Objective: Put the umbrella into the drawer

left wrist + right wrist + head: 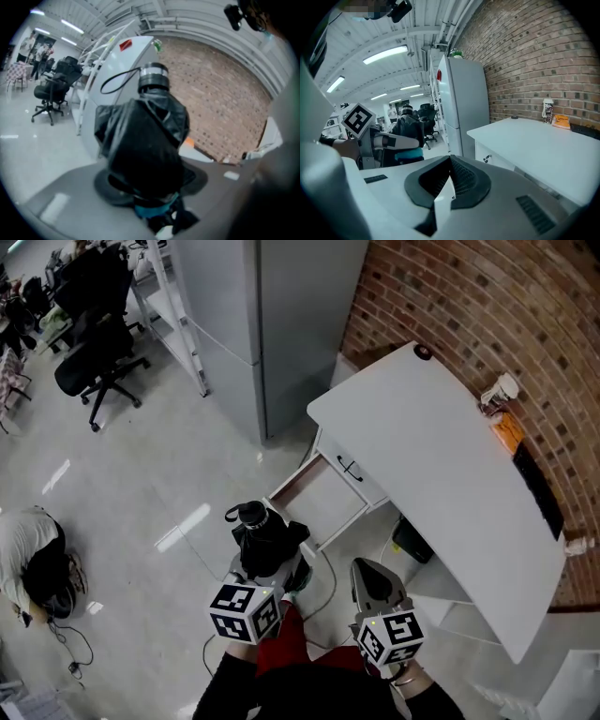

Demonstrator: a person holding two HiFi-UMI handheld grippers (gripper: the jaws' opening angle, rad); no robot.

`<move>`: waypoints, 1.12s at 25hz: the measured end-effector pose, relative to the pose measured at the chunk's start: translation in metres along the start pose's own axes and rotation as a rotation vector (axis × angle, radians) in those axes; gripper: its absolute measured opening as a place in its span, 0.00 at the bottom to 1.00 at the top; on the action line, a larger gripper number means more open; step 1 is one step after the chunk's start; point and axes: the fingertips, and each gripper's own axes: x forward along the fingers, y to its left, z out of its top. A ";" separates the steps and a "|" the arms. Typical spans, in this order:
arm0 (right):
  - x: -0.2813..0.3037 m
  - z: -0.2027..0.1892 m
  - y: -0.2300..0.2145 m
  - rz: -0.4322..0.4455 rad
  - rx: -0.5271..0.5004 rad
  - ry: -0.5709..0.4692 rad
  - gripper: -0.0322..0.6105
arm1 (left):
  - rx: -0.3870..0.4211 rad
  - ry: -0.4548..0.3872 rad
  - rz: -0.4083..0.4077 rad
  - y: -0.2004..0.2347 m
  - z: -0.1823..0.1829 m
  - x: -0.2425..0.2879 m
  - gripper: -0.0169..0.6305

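A pale glossy floor [169, 474] is recorded across most of the head view, with a brick wall [487, 306] along the right side. A tall grey cabinet [272, 315] is found against that wall. Beside it a white counter [441, 474] is seen, with a drawer [323, 498] beneath its near-left end pulled out and its interior exposed; a second drawer front with a dark handle [350, 468] is noted just beside it, closed. Black office chairs [98, 352] are observed well apart at the far left, and a person [28, 559] is seen low on the floor at the left edge.

The umbrella [267, 540], black and folded, is held off the floor, near the open drawer but outside it, handle end pointing away from the holder. The left gripper [265, 570] is clamped on its lower folds at a wide setting. The right gripper [370, 570] is carried alongside, its jaws brought together with nothing between them. A small orange item [507, 432] is noted on the counter at the wall.
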 end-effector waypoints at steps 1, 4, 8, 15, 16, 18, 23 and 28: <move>0.004 0.001 -0.001 -0.009 0.000 -0.001 0.05 | -0.004 0.007 -0.002 0.004 0.000 0.005 0.35; 0.012 -0.002 -0.003 -0.022 -0.005 0.013 0.05 | -0.022 0.029 -0.006 0.014 -0.006 0.017 0.35; 0.020 -0.010 -0.012 -0.018 -0.023 0.037 0.05 | -0.031 0.052 -0.005 0.017 -0.012 0.035 0.35; 0.049 -0.038 -0.041 0.040 -0.074 0.139 0.05 | -0.101 0.068 0.039 0.015 -0.039 0.076 0.35; 0.054 -0.043 -0.044 0.058 -0.090 0.152 0.05 | -0.118 0.067 0.052 0.016 -0.044 0.082 0.35; 0.062 -0.053 -0.049 0.094 -0.115 0.174 0.05 | -0.154 0.063 0.077 0.019 -0.056 0.094 0.35; 0.089 -0.089 -0.068 0.156 -0.164 0.211 0.05 | -0.216 0.037 0.141 0.037 -0.092 0.134 0.35; 0.123 -0.125 -0.086 0.179 -0.215 0.237 0.05 | -0.271 0.039 0.184 0.064 -0.134 0.180 0.35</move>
